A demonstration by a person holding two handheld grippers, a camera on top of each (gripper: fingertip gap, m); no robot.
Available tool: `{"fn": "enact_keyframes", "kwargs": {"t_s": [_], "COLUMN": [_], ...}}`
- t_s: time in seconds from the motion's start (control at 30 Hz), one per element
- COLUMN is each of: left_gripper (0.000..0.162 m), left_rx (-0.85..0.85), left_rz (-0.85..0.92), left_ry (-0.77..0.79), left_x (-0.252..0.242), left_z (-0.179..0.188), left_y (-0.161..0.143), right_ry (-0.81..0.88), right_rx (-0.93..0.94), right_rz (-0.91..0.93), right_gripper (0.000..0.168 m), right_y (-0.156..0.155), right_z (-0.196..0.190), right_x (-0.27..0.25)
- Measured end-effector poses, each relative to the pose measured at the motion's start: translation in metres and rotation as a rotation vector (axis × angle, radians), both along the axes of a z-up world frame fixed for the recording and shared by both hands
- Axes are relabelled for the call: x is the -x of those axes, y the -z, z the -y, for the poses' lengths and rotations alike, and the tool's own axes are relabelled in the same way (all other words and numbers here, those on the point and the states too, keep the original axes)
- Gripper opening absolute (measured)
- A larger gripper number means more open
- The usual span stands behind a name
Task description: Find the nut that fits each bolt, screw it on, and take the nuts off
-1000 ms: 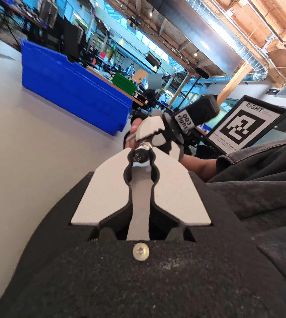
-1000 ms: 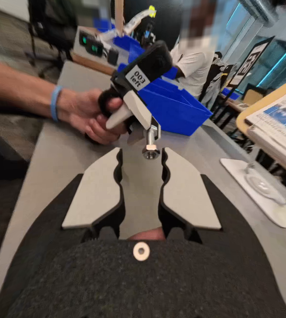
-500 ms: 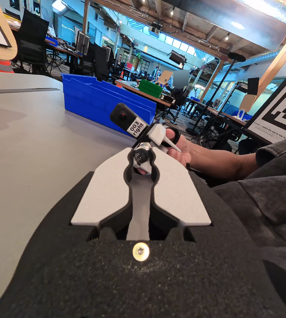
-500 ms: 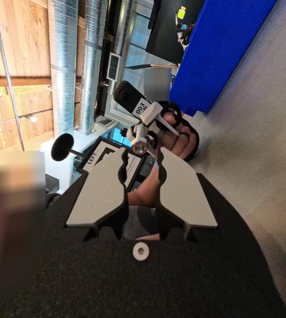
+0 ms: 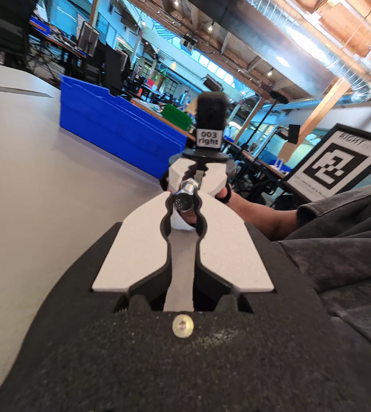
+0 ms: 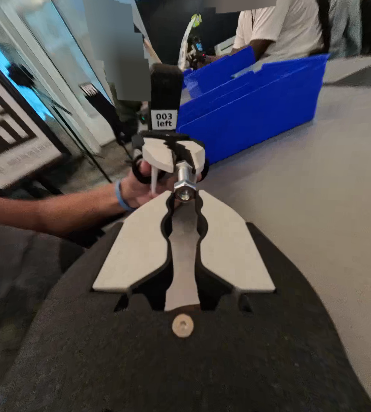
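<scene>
- The pale grey table (image 5: pixel 35 200) runs under both views, and the grippers work above it, near its edge.
- A long blue plastic bin (image 5: pixel 117 131) stands on the table beyond the grippers, well apart from them; what it holds cannot be seen.
- A framed black-and-white marker board (image 5: pixel 336 165) stands off to the side, and the person's dark grey sleeve (image 5: pixel 336 256) fills the near corner of the left wrist view.
- The left gripper (image 5: pixel 183 200), with white fingers edged in black, is pinched on the hex head of a silver steel bolt (image 5: pixel 182 201), which it holds in the air with the shank pointing toward the other tool.
- The right gripper (image 6: pixel 183 196), of the same build, faces it head-on; its fingertips sit on either side of a silver hex nut (image 6: pixel 183 191), apparently clamping the nut's flats, though the picture is soft there.
- In the right wrist view the nut sits at the free end of the bolt's shank, with the shank's tip showing in its bore and bare shank between nut and left gripper.
- Judgement on progress: the nut is on this bolt but sits only at the tip. Whether it is going on or coming off cannot be told. Either way, more turning is left, and any other bolts and nuts are out of sight.
</scene>
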State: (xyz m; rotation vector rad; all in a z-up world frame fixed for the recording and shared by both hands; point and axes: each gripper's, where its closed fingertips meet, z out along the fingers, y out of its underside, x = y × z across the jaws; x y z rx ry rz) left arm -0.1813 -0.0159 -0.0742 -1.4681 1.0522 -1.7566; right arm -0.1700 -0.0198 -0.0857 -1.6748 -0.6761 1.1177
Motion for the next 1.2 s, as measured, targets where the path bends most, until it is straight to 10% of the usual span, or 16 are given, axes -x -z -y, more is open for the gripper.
{"fn": "enact_keyframes", "kwargs": {"t_s": [0.4, 0.87, 1.2], "left_gripper": [0.017, 0.017, 0.017], "left_rx": [0.166, -0.215, -0.131], "left_rz": [0.022, -0.23, -0.205], "left_ry": [0.11, -0.604, -0.511], "left_x": [-0.001, 0.024, 0.021], "left_z": [0.007, -0.069, -0.065], "left_y": [0.0, 0.021, 0.025], "right_ry": [0.241, 0.275, 0.373], "right_rx": [-1.31, -0.034, -0.178], "right_rz": [1.193, 0.204, 0.436], "right_gripper": [0.017, 0.018, 0.018], "right_y": [0.012, -0.001, -0.05], "right_z": [0.004, -0.027, -0.017], "right_x": [-0.027, -0.06, -0.11]}}
